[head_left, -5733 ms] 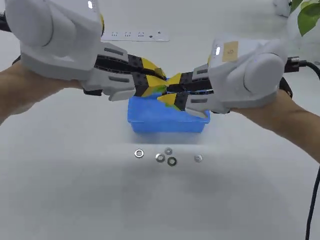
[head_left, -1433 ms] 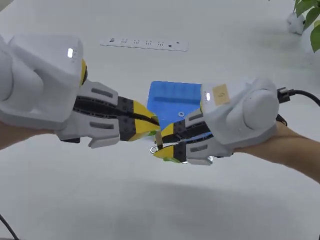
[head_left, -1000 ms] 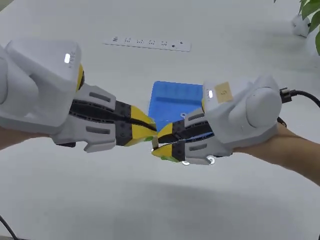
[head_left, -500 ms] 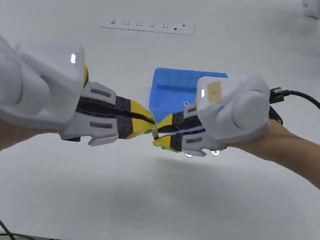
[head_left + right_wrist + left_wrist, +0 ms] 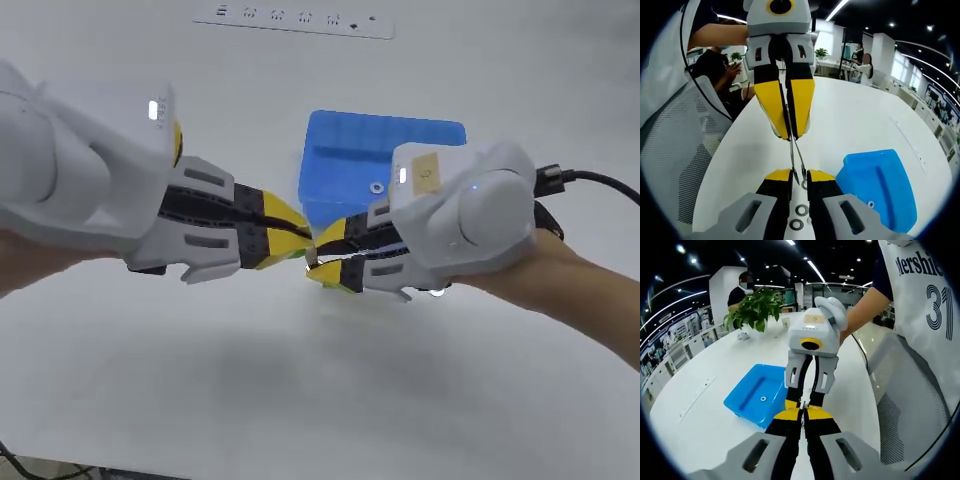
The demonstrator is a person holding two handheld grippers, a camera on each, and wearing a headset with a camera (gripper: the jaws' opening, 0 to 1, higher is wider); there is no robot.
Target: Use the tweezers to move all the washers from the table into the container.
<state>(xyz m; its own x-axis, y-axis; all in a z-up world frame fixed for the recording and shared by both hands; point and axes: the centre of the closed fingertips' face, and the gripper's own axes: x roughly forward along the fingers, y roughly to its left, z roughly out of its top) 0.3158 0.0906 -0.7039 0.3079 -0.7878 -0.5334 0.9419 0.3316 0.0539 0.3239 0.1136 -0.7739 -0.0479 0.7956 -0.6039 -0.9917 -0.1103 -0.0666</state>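
My left gripper [image 5: 300,238] and right gripper [image 5: 322,262] meet tip to tip just in front of the blue container [image 5: 400,140]. Thin metal tweezers [image 5: 791,150] run from the left gripper's shut yellow jaws down between the right gripper's [image 5: 799,176] jaws, which press on both arms. A small washer [image 5: 804,184] sits right at the tweezers' tips; I cannot tell whether it is pinched. Two more washers [image 5: 801,210] lie on the white table below. One washer [image 5: 376,187] lies inside the container. In the left gripper view my left gripper [image 5: 800,414] faces the right one.
A white power strip [image 5: 295,18] lies at the table's far edge. The right gripper's black cable [image 5: 600,185] trails off to the right. A potted plant [image 5: 757,310] stands beyond the container [image 5: 747,400]. A mesh chair [image 5: 670,165] and people are beside the table.
Both grippers came down from above the container to the table in front of it, over the loose washers. In the last second they stay tip to tip while the head view shifts.
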